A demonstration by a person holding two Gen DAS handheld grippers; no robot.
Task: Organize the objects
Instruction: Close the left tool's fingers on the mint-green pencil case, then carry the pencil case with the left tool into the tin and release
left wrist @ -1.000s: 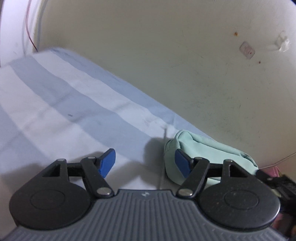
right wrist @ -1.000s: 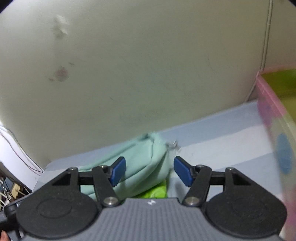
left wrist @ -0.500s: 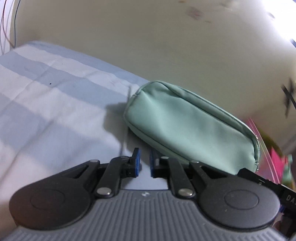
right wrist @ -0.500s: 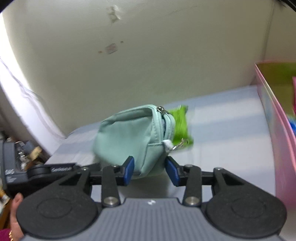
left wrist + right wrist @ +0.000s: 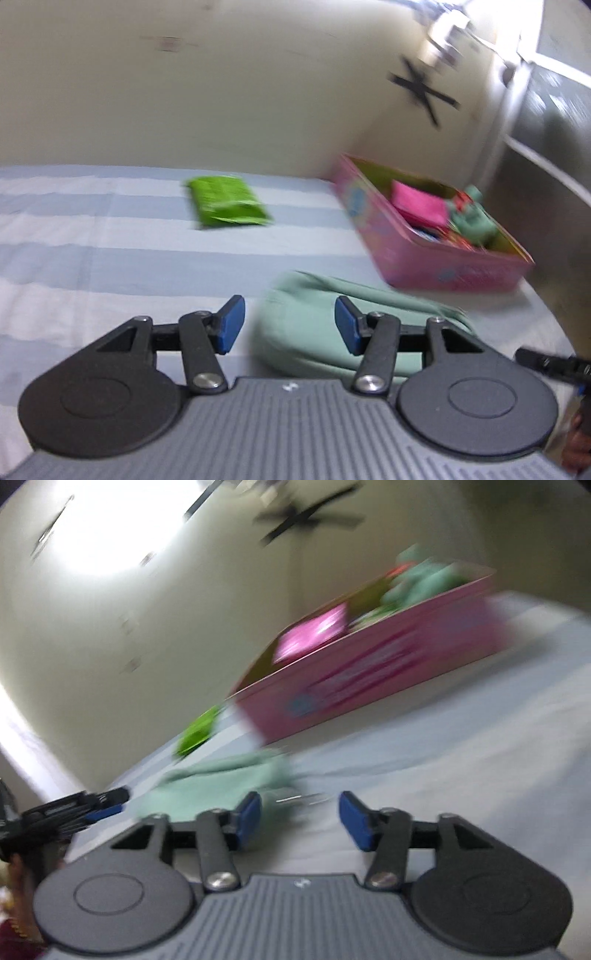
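bed sheet, blue and white stripes, soft and wrinkled, so anything on it will sink a little rather than slide. pink box sits toward the far right corner by the wall, open top, already holding a pink packet, a pale green toy and other small bits too blurred to name; looks like thin card or tin, stiff walls, probably the place to put things. mint pouch lies on the sheet just in front of the box, apart from it, long side across the left view; judged soft fabric, light, squashy, likely to fold or sag if lifted by one end. its zip pull shows as a thin metal glint in the right view, toward that gripper. best hold is probably a pinch across the narrow top ridge near the middle, or at the seam by the zip, not on the slack flat side. green packet lies farther back on the sheet, well apart from the pouch, left of the box; thin, crinkly, very light, likely slippery film; take it by an edge. left gripper fingers spread, nothing between them, the pouch showing just beyond the tips. right gripper fingers spread too, holding nothing, the pouch end near its left pad. both views motion-blurred.
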